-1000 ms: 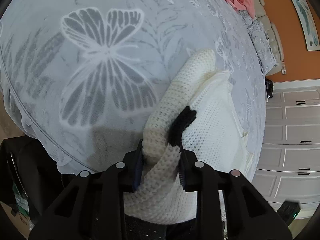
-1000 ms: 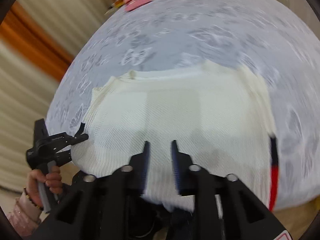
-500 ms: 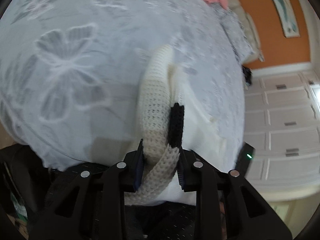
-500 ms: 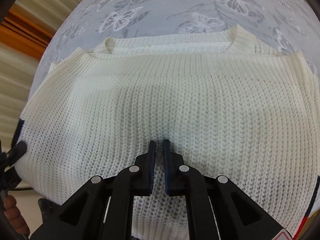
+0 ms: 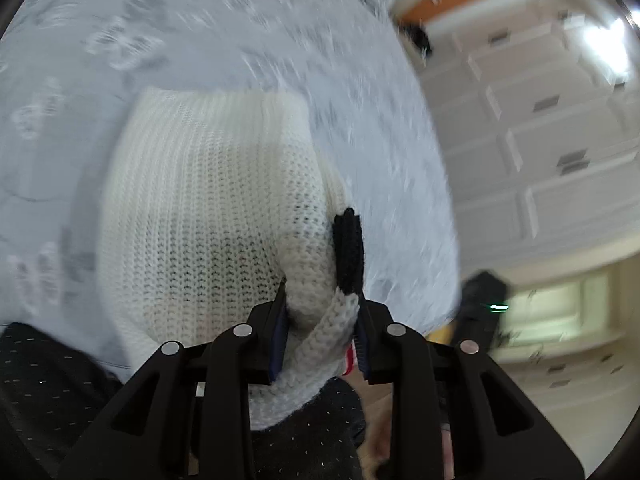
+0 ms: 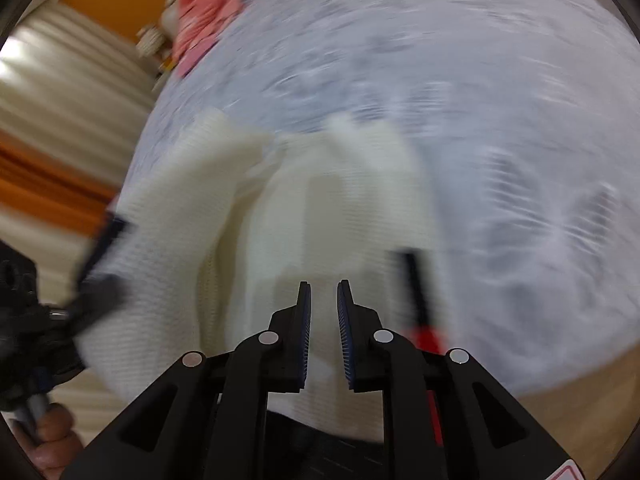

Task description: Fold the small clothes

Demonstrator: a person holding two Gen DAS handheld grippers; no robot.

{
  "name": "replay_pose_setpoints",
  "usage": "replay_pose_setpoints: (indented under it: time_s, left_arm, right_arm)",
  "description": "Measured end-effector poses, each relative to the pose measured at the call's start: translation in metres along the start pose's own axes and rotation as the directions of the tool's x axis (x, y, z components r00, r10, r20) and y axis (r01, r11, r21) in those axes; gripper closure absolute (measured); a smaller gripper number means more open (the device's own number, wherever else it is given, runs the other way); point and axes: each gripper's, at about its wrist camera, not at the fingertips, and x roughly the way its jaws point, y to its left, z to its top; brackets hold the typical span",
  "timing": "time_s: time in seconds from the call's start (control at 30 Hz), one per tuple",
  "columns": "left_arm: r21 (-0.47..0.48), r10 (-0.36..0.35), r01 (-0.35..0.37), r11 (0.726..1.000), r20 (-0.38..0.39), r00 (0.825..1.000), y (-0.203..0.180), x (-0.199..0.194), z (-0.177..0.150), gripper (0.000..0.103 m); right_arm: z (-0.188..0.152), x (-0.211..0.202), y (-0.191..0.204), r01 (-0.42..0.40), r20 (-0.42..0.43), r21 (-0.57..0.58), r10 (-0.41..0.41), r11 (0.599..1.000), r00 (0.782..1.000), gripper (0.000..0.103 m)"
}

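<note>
A cream knit sweater (image 6: pixel 328 216) with black and red trim lies on a bed with a grey butterfly cover (image 6: pixel 500 120). My left gripper (image 5: pixel 320 304) is shut on the sweater's cuff end, a cream sleeve with a black band (image 5: pixel 349 252), and lifts that side over the body (image 5: pixel 200 216). In the right wrist view the left gripper (image 6: pixel 86 300) holds the raised left edge. My right gripper (image 6: pixel 322 296) hovers just above the sweater's near part, its jaws a narrow gap apart with nothing between them. Both views are blurred.
A pink garment (image 6: pixel 208 12) lies at the bed's far end. White cabinet doors (image 5: pixel 560 140) stand to the right of the bed, beige curtains (image 6: pixel 60 92) to the left. The bed's near edge is below both grippers.
My left gripper has carried the sleeve up and across, folding the sweater's left side over. My right gripper has pulled back from the knit and its jaws have parted a little.
</note>
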Motion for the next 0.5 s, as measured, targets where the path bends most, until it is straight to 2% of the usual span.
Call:
replay_pose_setpoints:
  time_s: [0.07, 0.1, 0.13, 0.17, 0.2, 0.23, 0.27, 0.37, 0.4, 0.43, 0.5]
  left_arm:
    - [0.042, 0.09, -0.088, 0.995, -0.04, 0.995, -0.01, 0.031, -0.008, 0.068]
    - [0.068, 0.161, -0.157, 0.985, -0.056, 0.985, -0.014, 0.046, -0.014, 0.067]
    - [0.076, 0.183, -0.179, 0.981, -0.052, 0.982, -0.016, 0.05, -0.02, 0.065]
    - [0.078, 0.175, -0.172, 0.982, -0.042, 0.984, -0.017, 0.049, -0.026, 0.063]
    - [0.084, 0.156, -0.153, 0.985, -0.032, 0.987, -0.018, 0.045, -0.032, 0.055]
    - [0.089, 0.156, -0.153, 0.984, -0.023, 0.988, -0.016, 0.038, -0.037, 0.05]
    - [0.092, 0.165, -0.164, 0.982, -0.007, 0.986, -0.013, 0.031, -0.04, 0.041]
    - [0.122, 0.202, -0.21, 0.97, 0.074, 0.977, -0.007, -0.001, -0.05, 0.039]
    - [0.126, 0.23, -0.242, 0.962, 0.101, 0.968, -0.003, -0.014, -0.052, 0.037]
    - [0.121, 0.247, -0.261, 0.958, 0.117, 0.962, -0.001, -0.022, -0.055, 0.036]
    - [0.092, 0.271, -0.285, 0.954, 0.137, 0.953, 0.01, -0.037, -0.054, 0.033]
  right_arm:
    - [-0.003, -0.012, -0.021, -0.01, 0.003, 0.049, 0.01, 0.999, 1.0, 0.086]
    - [-0.005, -0.016, -0.03, -0.021, -0.003, 0.072, 0.021, 0.997, 1.0, 0.084]
    - [-0.005, -0.02, -0.036, -0.034, -0.01, 0.086, 0.035, 0.996, 0.999, 0.078]
    - [-0.003, -0.021, -0.038, -0.048, -0.016, 0.095, 0.049, 0.994, 0.999, 0.073]
    - [-0.002, -0.023, -0.04, -0.067, -0.02, 0.1, 0.069, 0.993, 0.997, 0.061]
    - [-0.002, -0.025, -0.038, -0.084, -0.021, 0.096, 0.087, 0.992, 0.996, 0.054]
    - [0.001, -0.026, -0.033, -0.11, -0.019, 0.084, 0.112, 0.99, 0.993, 0.052]
    - [0.012, -0.016, -0.003, -0.16, -0.036, 0.045, 0.162, 0.986, 0.986, 0.041]
    - [0.016, -0.007, 0.01, -0.165, -0.055, 0.02, 0.166, 0.986, 0.985, 0.035]
    - [0.018, -0.001, 0.017, -0.159, -0.069, -0.001, 0.159, 0.987, 0.985, 0.031]
    - [0.02, 0.022, 0.032, -0.118, -0.118, -0.04, 0.112, 0.992, 0.987, 0.031]
